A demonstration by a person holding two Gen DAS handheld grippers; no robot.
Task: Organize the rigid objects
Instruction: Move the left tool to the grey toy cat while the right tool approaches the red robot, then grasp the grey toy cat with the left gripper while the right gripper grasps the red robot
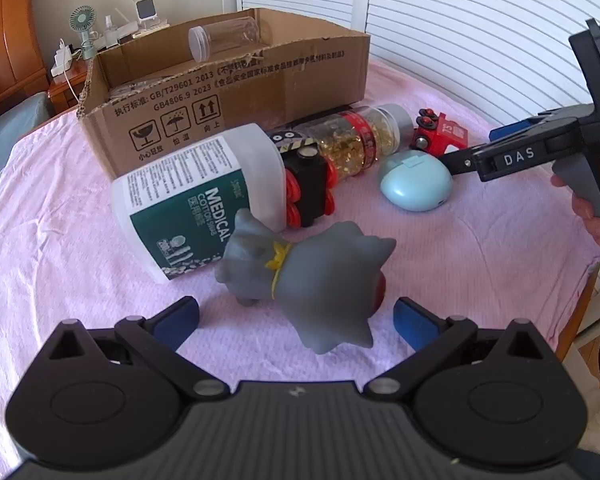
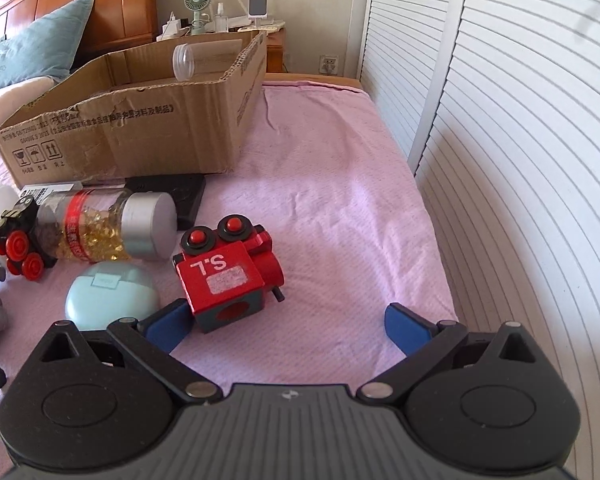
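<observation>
On the pink cloth, a grey toy figure [image 1: 316, 280] lies just ahead of my open, empty left gripper [image 1: 296, 320]. Behind it lie a white cotton swab tub [image 1: 196, 204], a black toy train with red wheels [image 1: 308, 188], a bottle of gold capsules [image 1: 360, 140], a light blue case [image 1: 416, 180] and a red toy train [image 1: 440, 136]. My right gripper [image 2: 288, 324] is open and empty, with the red toy train [image 2: 228, 276] just ahead by its left finger. A clear jar [image 2: 208, 60] lies in the cardboard box [image 2: 140, 128].
White louvred doors [image 2: 520, 160] run along the right. A flat black object [image 2: 180, 196] lies by the box. A blue pillow [image 2: 32, 44] and wooden headboard are at the left; a nightstand with a small fan [image 2: 198, 4] stands behind.
</observation>
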